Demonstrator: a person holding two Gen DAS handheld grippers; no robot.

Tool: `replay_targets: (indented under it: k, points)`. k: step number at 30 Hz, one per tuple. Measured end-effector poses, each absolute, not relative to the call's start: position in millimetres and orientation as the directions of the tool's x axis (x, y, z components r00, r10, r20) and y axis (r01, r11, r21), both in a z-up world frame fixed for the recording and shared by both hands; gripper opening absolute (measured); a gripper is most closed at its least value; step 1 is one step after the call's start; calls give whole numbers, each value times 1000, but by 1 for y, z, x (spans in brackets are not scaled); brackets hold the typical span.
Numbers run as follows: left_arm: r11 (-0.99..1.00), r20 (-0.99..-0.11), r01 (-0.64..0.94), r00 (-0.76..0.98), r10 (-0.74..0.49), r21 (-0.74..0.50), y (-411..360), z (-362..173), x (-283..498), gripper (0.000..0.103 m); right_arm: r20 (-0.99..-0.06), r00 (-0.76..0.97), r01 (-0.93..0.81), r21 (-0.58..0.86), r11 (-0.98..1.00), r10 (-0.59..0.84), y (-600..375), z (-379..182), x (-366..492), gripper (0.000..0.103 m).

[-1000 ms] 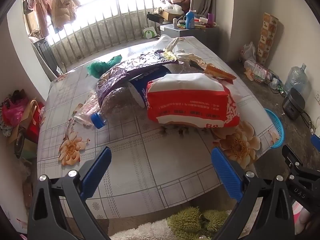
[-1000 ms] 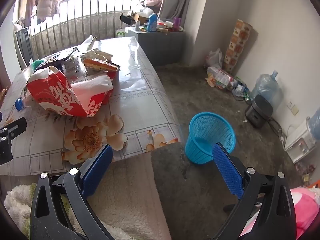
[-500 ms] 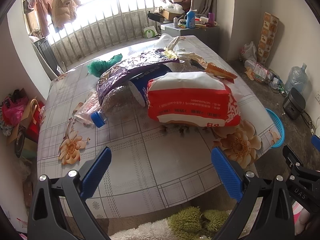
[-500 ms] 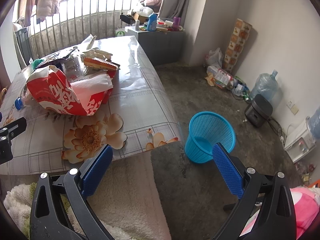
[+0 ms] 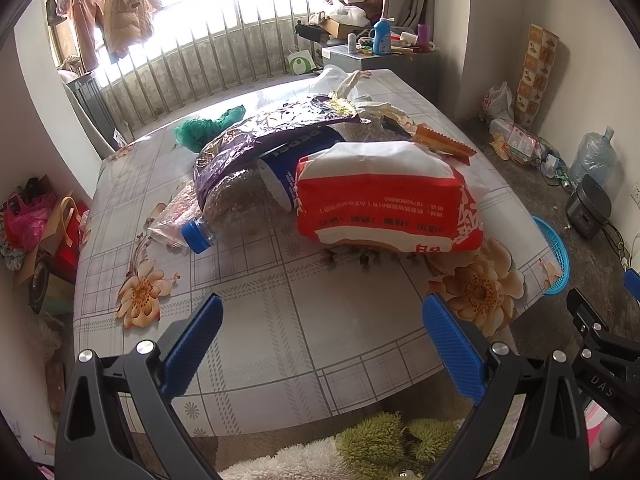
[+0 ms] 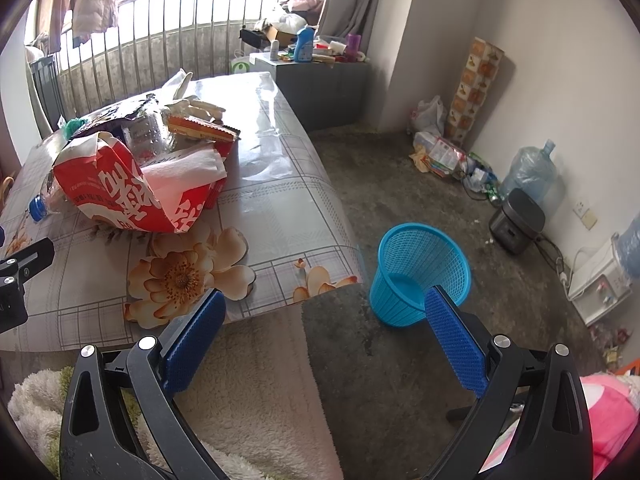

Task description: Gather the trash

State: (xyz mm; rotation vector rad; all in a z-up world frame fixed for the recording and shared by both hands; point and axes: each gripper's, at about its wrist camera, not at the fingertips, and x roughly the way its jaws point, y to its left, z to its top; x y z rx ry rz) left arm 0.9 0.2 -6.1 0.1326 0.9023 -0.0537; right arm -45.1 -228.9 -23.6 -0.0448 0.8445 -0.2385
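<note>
Almost nothing is shifting since a second ago: both views are keeping the same framing, with the trash pile sitting where it was.

In the left wrist view, the left gripper (image 5: 322, 322) is hovering over the near edge of the table (image 5: 280, 340), its blue fingers (image 5: 192, 344) spread wide and holding nothing. Ahead of it, mid-table, the trash is lying in a heap: a red and white bag (image 5: 384, 196) in front, a purple wrapper (image 5: 256, 140) draped over a blue-labelled container behind it, a clear bottle with a blue cap (image 5: 180, 226) lying on its side to the left, and a green plastic bag (image 5: 204, 126) farther back. The blue basket (image 5: 554, 256) is peeking out beyond the table's right edge.

In the right wrist view, the right gripper (image 6: 324, 318) is hanging off the table's corner above the floor, fingers (image 6: 456, 344) wide apart and empty. The blue basket (image 6: 420, 272) is standing upright on the floor just beside the table, and the red and white bag (image 6: 120, 196) is resting on the table to the left.
</note>
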Motion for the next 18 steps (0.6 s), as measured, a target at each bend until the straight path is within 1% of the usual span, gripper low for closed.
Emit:
replay_targets:
  k: [18]
  points:
    - [990, -787, 102, 617, 10, 93, 1, -7, 1, 98, -734, 640, 193, -132, 972, -227, -230, -28, -41, 95]
